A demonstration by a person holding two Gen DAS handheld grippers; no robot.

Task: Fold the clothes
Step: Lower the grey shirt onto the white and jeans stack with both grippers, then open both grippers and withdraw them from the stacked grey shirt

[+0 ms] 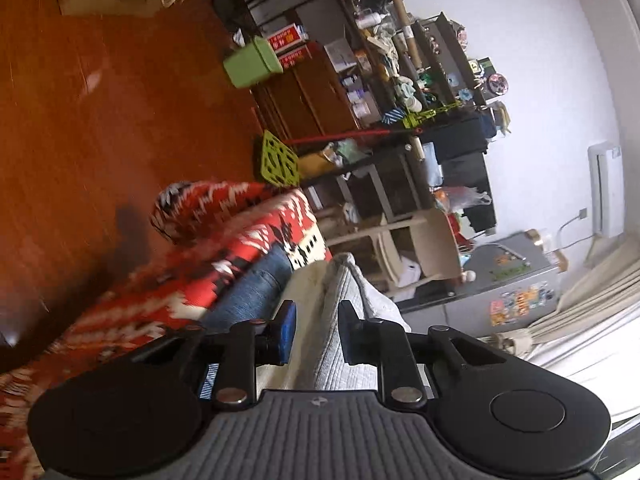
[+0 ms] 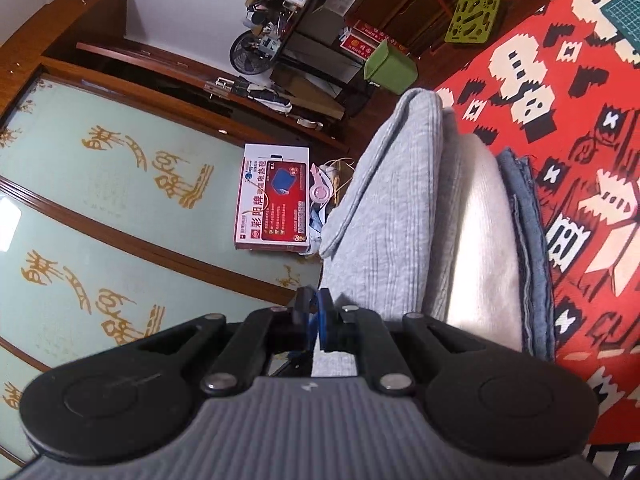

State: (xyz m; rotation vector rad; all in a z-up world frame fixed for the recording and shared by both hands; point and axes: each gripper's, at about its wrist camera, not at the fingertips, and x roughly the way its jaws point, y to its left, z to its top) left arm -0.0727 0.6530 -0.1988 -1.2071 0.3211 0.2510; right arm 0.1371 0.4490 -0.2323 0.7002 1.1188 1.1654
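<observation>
A stack of folded clothes lies on a red patterned cloth [image 2: 560, 92]: a grey ribbed garment [image 2: 392, 208] on top, a cream one [image 2: 484, 240] under it, and blue jeans [image 2: 528, 248] at the bottom. My right gripper [image 2: 316, 312] is shut beside the grey garment's edge; whether cloth is between the pads is hidden. My left gripper [image 1: 318, 332] has its jaws a little apart around the stack's edge, with the grey garment [image 1: 344, 344] and cream garment [image 1: 304, 312] between the blue pads [image 1: 287, 332]. The jeans [image 1: 252, 292] lie to the left.
Wooden floor [image 1: 100, 100], a green bin [image 1: 252, 62], cluttered shelves [image 1: 400, 60] and a stool [image 1: 424, 240] lie beyond the stack. A red box [image 2: 274, 196] leans by a sliding door [image 2: 100, 200]. A green plastic grid [image 2: 474, 18] stands near a cabinet.
</observation>
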